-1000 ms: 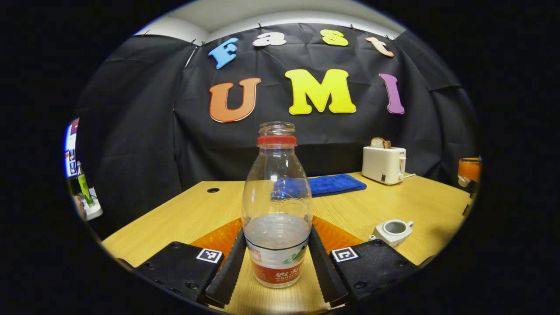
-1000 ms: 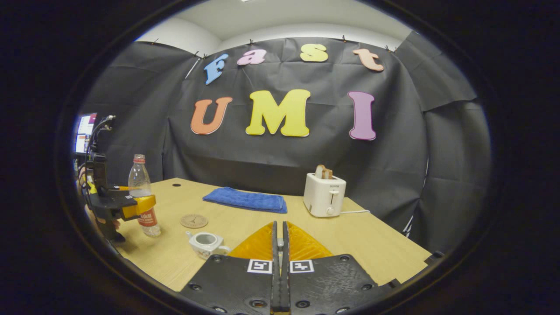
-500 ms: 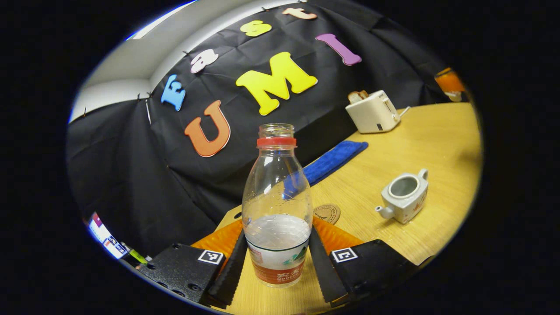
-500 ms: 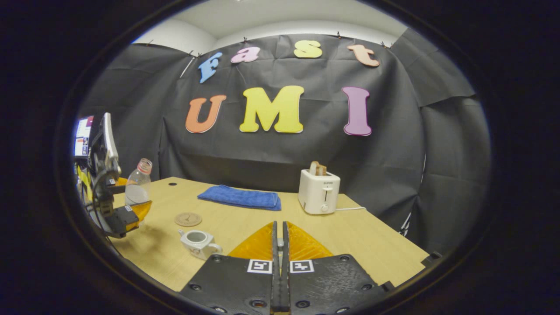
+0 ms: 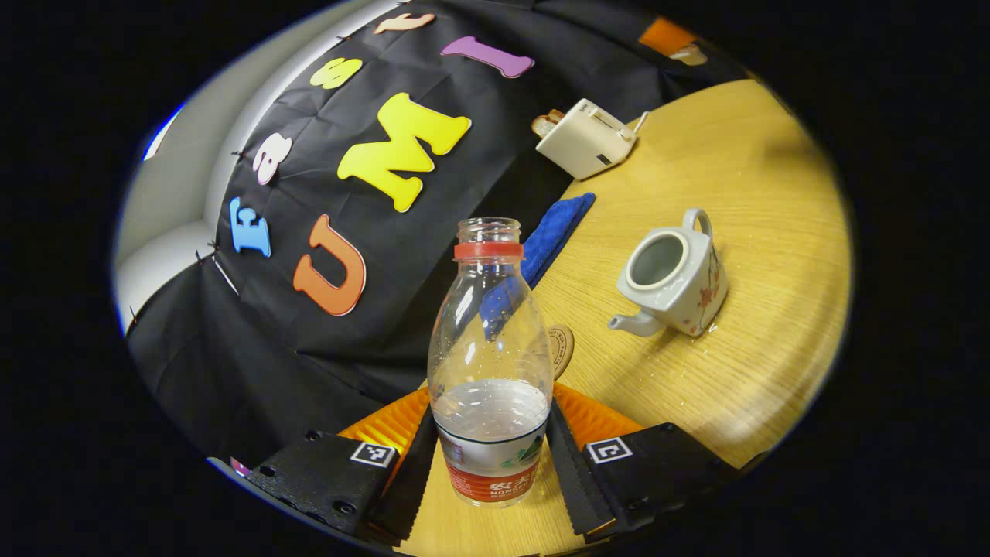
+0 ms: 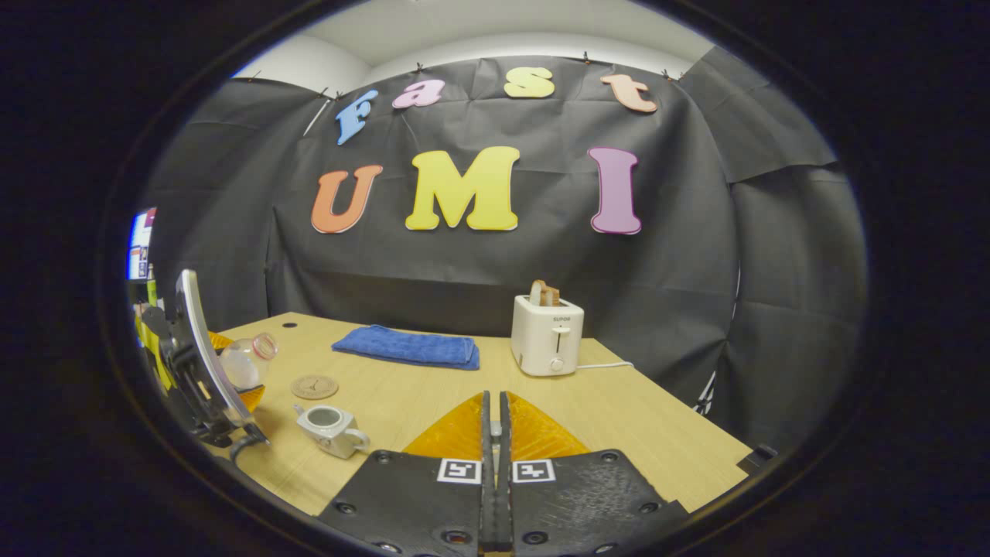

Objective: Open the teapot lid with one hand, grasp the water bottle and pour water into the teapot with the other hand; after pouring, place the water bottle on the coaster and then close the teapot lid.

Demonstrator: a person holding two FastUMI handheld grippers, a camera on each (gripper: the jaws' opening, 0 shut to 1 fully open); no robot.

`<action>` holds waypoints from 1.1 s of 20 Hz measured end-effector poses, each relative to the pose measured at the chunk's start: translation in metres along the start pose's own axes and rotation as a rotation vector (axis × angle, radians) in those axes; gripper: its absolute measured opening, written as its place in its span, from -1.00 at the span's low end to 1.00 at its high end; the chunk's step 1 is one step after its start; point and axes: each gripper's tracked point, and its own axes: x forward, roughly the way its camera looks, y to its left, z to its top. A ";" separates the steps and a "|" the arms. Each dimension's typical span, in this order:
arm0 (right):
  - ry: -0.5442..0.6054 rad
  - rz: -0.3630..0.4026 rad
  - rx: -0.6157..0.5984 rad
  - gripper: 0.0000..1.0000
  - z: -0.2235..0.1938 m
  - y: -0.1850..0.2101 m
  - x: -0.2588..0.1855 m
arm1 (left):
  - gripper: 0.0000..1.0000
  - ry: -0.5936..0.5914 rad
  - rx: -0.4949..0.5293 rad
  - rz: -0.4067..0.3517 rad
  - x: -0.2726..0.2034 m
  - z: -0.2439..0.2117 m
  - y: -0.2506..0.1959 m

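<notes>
Water bottle (image 5: 489,371) clamped between left claw (image 5: 489,464) fingers, tilted toward teapot (image 5: 674,275).

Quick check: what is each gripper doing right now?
Left gripper: shut on the clear plastic water bottle with the red neck ring, tipped toward the lidless white ceramic teapot.
Right gripper: shut; anything held cannot be told.

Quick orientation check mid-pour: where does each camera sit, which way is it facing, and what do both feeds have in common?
Left gripper view: rides the left claw, rolled sideways, looking along the gripped water bottle at the lidless teapot; its own two fingers flank the bottle.
Right gripper view: rides the right claw, level, facing the booth wall across the table; its fingers are together, and the left claw shows far left.
Shared: teapot, bottle, coaster, blue towel, toaster.
</notes>
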 end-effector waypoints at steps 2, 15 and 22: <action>0.003 -0.002 0.000 -1.00 0.000 -0.001 0.000 | 0.48 0.017 0.077 -0.003 0.002 0.001 0.001; 0.027 -0.028 -0.018 -1.00 -0.006 -0.014 0.006 | 0.48 0.058 0.518 0.007 -0.012 0.010 -0.004; 0.020 -0.035 -0.003 -1.00 -0.002 -0.022 0.003 | 0.48 0.095 0.638 0.006 -0.011 0.020 0.005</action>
